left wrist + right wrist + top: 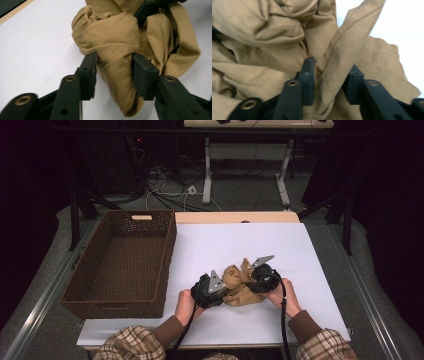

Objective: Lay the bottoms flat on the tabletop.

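Note:
A crumpled tan cloth (239,289) lies bunched on the white table top (235,240), near the front middle. My left gripper (226,289) comes at it from the left. In the left gripper view, a thick fold of the cloth (112,37) fills the gap of the left gripper (114,67), and both pads press on it. My right gripper (253,281) reaches in from the right side. Its own view shows the right gripper (332,75) closed on an upright fold of the cloth (262,27). A black finger of the right gripper (146,8) shows behind the bundle.
A brown wicker basket (169,251) stands on the left side, its inside bare. A wooden strip (235,217) runs along the table's far edge. Bare white surface lies behind and to the right of the cloth. Cables and desk legs (207,175) sit on the floor beyond.

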Demonstrator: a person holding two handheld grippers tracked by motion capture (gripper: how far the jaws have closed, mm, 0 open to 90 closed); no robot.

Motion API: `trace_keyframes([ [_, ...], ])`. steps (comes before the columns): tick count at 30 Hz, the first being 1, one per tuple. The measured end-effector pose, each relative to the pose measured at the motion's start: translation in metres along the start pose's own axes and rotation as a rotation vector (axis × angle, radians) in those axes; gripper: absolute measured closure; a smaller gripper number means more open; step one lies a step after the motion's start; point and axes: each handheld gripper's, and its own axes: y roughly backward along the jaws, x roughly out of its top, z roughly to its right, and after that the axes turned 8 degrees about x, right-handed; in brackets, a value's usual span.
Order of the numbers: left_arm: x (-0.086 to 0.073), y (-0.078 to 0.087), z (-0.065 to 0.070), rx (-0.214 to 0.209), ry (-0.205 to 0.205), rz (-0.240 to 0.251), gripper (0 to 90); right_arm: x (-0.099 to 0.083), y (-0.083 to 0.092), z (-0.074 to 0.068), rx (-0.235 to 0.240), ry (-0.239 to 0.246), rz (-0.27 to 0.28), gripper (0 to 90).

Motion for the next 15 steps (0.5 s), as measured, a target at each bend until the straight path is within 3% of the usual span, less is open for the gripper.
trace_keyframes([
  [6, -0.003, 0.001, -0.005, 0.004, 0.035, 0.014, 64.6, -0.004, -0.001, 0.003, 0.02, -0.018, 0.0, 83.4],
  [15, -0.007, 0.003, -0.017, 0.039, 0.089, 0.018, 64.4, -0.006, 0.009, -0.001, 0.001, -0.029, -0.016, 85.4],
])
